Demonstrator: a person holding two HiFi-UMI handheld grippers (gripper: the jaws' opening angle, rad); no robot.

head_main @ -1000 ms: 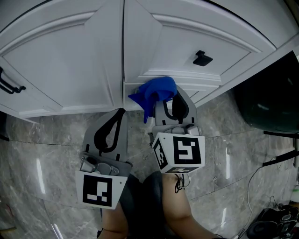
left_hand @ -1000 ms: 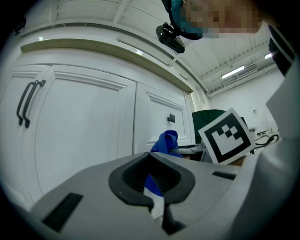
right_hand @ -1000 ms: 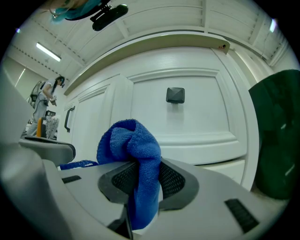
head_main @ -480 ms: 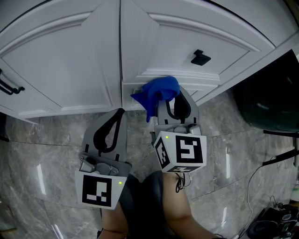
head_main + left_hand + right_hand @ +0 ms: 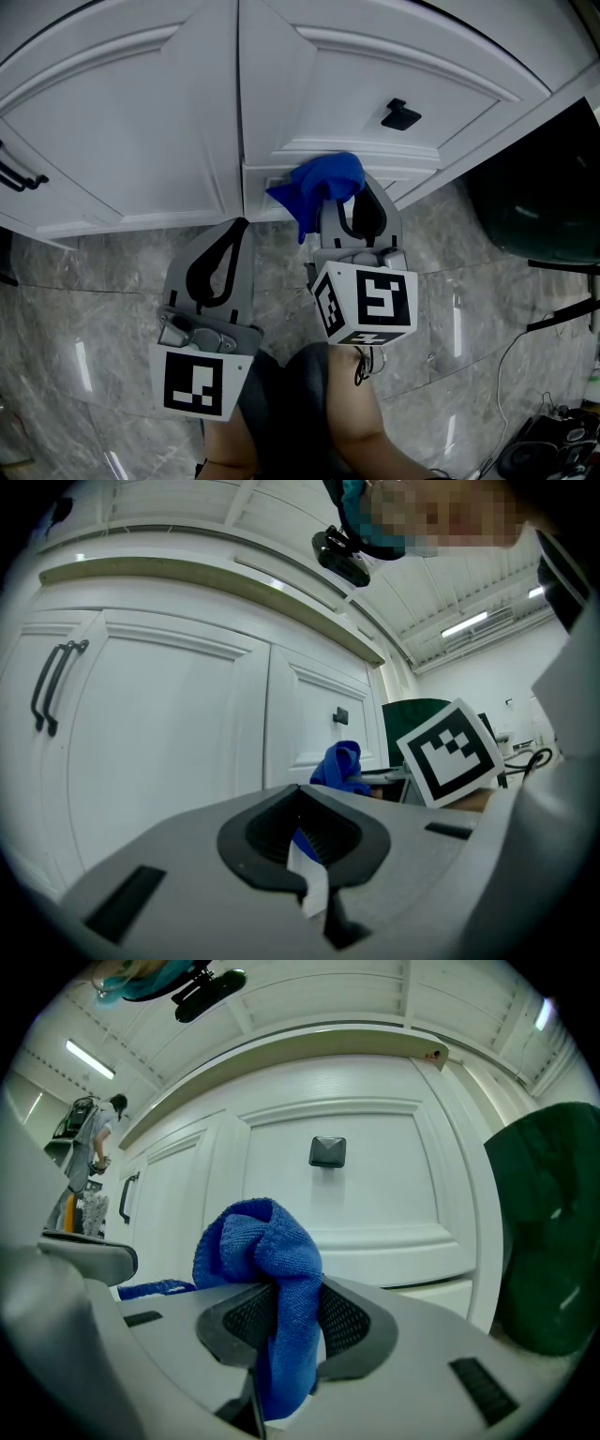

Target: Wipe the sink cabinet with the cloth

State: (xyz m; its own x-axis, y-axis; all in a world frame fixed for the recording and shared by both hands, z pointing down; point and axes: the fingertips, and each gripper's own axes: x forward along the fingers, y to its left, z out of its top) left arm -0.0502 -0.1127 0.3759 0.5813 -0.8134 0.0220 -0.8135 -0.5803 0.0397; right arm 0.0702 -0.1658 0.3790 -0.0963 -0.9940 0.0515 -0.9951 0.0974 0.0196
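The white sink cabinet (image 5: 141,112) fills the top of the head view, with panelled doors and a black square knob (image 5: 401,115) on the right door. A blue cloth (image 5: 322,187) is bunched at the tips of my right gripper (image 5: 339,192), which is shut on it; the cloth presses against the lower rail of the right door. From the right gripper view the cloth (image 5: 272,1269) hangs between the jaws below the knob (image 5: 327,1151). My left gripper (image 5: 242,225) hovers shut and empty just left of it, above the floor; the left gripper view shows the cloth (image 5: 341,767) to its right.
Grey marble floor tiles (image 5: 84,328) lie under both grippers. A dark green object (image 5: 544,197) stands at the right beside the cabinet. A black bar handle (image 5: 19,173) sits on the far left door. Cables lie at the lower right corner.
My right gripper with the cloth has slid slightly to the right along the bottom rail of the right door. The left gripper has stayed where it was.
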